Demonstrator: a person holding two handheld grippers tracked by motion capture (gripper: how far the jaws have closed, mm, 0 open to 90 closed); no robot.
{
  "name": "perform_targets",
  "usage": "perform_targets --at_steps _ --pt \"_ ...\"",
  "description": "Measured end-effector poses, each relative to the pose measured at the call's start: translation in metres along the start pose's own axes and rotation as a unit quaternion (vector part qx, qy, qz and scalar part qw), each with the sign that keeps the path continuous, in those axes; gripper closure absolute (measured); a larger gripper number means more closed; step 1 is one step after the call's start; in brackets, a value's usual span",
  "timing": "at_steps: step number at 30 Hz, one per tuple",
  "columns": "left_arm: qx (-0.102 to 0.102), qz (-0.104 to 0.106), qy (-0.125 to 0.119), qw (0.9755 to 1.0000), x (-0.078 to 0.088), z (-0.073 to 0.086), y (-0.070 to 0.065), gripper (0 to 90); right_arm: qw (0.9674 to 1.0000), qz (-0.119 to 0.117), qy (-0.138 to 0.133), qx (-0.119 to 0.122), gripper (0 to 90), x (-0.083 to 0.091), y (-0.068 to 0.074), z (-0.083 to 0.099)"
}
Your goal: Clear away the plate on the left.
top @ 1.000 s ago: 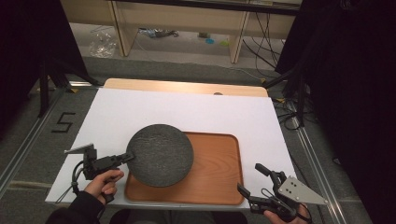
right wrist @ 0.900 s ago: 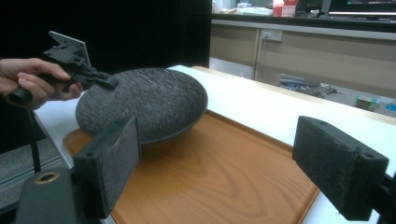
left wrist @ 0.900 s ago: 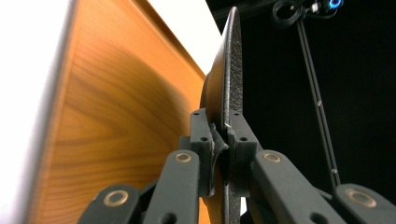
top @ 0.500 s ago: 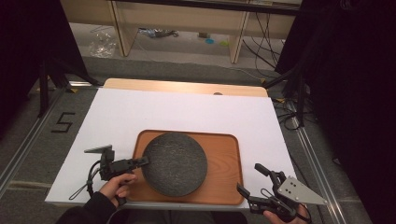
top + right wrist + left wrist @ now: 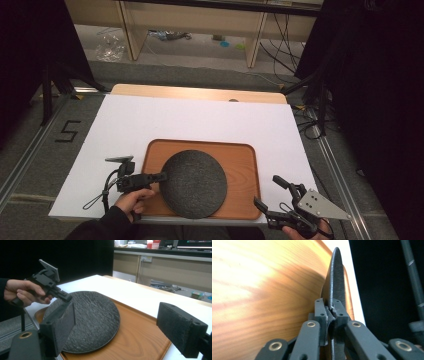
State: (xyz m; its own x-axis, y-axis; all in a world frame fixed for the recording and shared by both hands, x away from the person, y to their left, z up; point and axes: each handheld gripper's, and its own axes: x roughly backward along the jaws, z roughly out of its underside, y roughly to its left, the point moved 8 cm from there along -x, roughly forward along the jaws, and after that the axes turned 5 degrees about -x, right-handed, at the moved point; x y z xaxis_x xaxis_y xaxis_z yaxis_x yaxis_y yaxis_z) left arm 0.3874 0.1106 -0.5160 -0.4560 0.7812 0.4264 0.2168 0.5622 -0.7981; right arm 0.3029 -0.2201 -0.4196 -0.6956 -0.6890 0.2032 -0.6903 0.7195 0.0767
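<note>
A dark, rough-textured round plate [image 5: 194, 184] rests on the wooden tray [image 5: 240, 165], tilted slightly up at its left side. My left gripper [image 5: 161, 176] is shut on the plate's left rim, and its jaws have just been closing a little more on that rim. The left gripper view looks along the plate's thin edge [image 5: 335, 272], pinched in my left gripper [image 5: 329, 307] above the tray [image 5: 262, 290]. My right gripper [image 5: 267, 191] stands open at the table's near right corner with nothing between its pads [image 5: 181, 328]. Its view takes in the plate [image 5: 95, 315] and the left gripper [image 5: 66, 298].
The tray lies on a white sheet [image 5: 200, 120] that covers the table, whose wooden far edge [image 5: 200, 93] shows beyond it. Cables [image 5: 285, 45] and shelving stand behind the table. Dark curtains flank both sides.
The left gripper has carried the plate to the right and toward the near edge, from overhanging the tray's left side to lying inside it. The right gripper has stayed put.
</note>
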Motion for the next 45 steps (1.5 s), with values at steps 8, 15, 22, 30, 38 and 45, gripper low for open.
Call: perform_targets --at_steps 8,15,22,30,38,45 --pt "-0.018 -0.006 0.035 0.9992 0.001 0.002 0.005 84.6 1.0000 0.001 -0.002 0.000 16.6 -0.001 0.000 0.000" --pt "-0.037 -0.010 0.064 0.9972 -0.004 0.011 0.004 82.4 1.0000 0.001 -0.002 0.000 16.6 -0.001 0.000 0.000" --pt "-0.055 -0.022 0.083 0.9947 -0.010 0.018 0.002 79.6 1.0000 0.002 -0.001 -0.001 16.8 -0.001 0.000 0.001" --pt "-0.047 -0.029 0.100 0.9934 -0.014 0.024 0.001 77.6 1.0000 -0.006 0.006 -0.003 16.8 -0.001 0.001 0.002" --pt "-0.062 -0.065 0.128 0.9876 -0.020 0.032 0.001 68.3 1.0000 0.001 0.001 -0.002 16.9 -0.001 0.000 0.001" --pt "-0.082 -0.049 0.137 0.9860 -0.020 0.031 0.001 58.1 1.0000 0.000 0.002 -0.001 17.0 -0.001 0.000 0.001"
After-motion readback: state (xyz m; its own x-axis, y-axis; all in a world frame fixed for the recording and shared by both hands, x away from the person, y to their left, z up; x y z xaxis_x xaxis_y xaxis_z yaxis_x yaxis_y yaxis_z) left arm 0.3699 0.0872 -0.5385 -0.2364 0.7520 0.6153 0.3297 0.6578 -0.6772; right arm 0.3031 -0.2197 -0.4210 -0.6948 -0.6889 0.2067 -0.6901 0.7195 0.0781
